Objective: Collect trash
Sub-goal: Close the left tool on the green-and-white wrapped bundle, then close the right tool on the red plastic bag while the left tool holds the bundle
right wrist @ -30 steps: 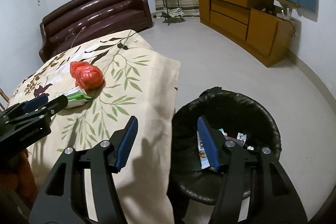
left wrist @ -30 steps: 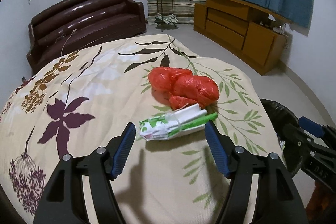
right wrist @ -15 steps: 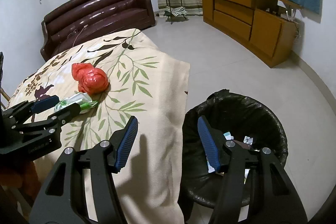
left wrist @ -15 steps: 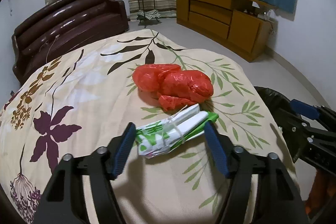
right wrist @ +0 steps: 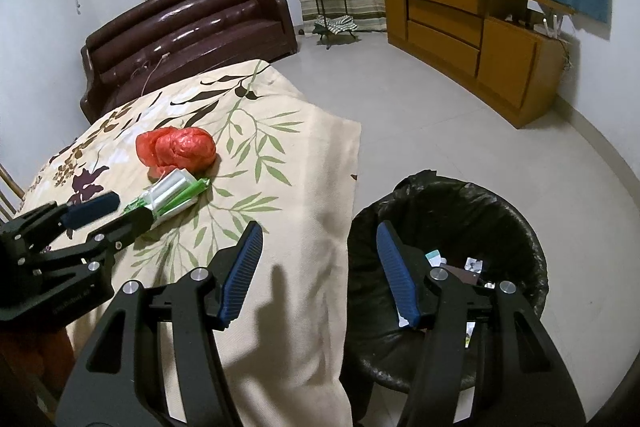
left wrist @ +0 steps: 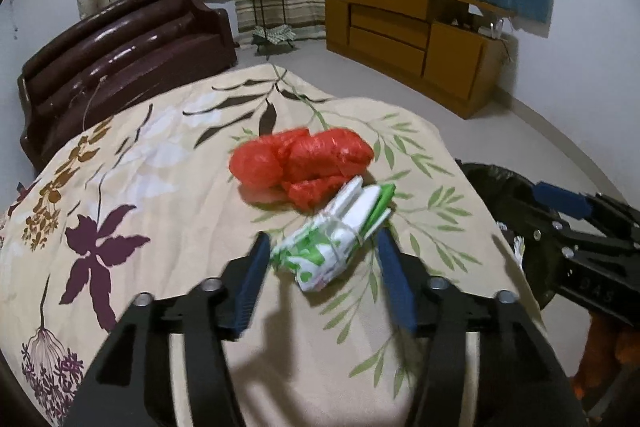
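The green-and-white wrapper (left wrist: pixel 340 239) lies on the tablecloth (left wrist: pixel 160 187), long axis running near-left to far-right, between the left gripper's (left wrist: pixel 320 263) released jaws. Right gripper (right wrist: pixel 320 271) released, straddling the table edge and bin (right wrist: pixel 500 211).

- A green-and-white wrapper bundle (left wrist: pixel 340 237), folded flat and tied round with thin string, lies slanted at the centre of the left wrist view, printed end toward the lower left, plain white-and-green end toward the upper right.
- In the right wrist view the bundle (right wrist: pixel 172 197) sits at middle left.
- A crumpled red plastic bag (left wrist: pixel 304 157), knotted into lumpy rolls, lies just above the bundle, touching its far end.
- A black-lined trash bin (right wrist: pixel 448 227) stands at lower right in the right wrist view, small scraps (right wrist: pixel 472 263) inside.
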Available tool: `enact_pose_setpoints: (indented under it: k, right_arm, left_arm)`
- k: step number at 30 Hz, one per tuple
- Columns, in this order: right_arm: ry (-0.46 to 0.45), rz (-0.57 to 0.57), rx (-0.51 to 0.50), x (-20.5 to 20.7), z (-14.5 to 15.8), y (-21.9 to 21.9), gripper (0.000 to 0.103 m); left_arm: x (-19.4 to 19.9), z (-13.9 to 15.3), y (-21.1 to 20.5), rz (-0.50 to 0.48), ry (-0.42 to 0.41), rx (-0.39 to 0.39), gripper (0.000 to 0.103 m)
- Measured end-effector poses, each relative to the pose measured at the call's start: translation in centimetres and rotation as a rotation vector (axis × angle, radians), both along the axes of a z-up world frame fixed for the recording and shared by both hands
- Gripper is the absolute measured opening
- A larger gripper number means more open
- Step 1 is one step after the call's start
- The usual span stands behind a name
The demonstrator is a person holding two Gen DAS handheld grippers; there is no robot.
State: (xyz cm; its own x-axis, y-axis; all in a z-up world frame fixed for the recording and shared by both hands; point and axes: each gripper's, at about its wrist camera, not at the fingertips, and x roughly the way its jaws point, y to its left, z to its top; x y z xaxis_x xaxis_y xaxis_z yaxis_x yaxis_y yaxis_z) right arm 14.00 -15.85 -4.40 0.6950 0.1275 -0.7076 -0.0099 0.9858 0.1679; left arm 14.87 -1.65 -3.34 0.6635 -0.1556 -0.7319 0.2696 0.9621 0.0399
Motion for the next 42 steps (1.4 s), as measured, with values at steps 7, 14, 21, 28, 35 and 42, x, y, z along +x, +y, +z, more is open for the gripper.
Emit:
enact_pose_setpoints:
  k: [7, 14, 21, 28, 35, 42]
  right_arm:
    - [-0.001, -0.004, 0.006, -0.1, 0.2, -0.2, 0.058]
    - [0.002, 0.0, -0.003, 0.0, 0.3, -0.2, 0.058]
    - [-0.001, 0.021, -0.013, 0.0, 0.7, 0.9, 0.058]
    - [-0.006, 0.066, -0.026, 0.6, 1.1, 2.9, 0.058]
    - [-0.007, 0.123, -0.033, 2.0, 1.3, 5.5, 0.058]
    - [-0.019, 0.178, -0.013, 4.6, 2.2, 8.7, 0.068]
  left_arm:
    - [1.5, -1.5, -1.1, -0.043, 0.032, 0.06, 0.059]
    - [0.2, -2.1, -1.2, -0.088, 0.012, 0.078, 0.036]
    - [-1.4, -1.2, 0.5, -0.053, 0.005, 0.014, 0.033]
    - [-3.2, -0.5, 3.6, 0.027, -0.008, -0.023, 0.033]
    - [-3.2, 0.7, 8.1, 0.159, -0.036, -0.031, 0.033]
    - [-2.4, 1.4, 11.9, 0.265, -0.072, -0.025, 0.033]
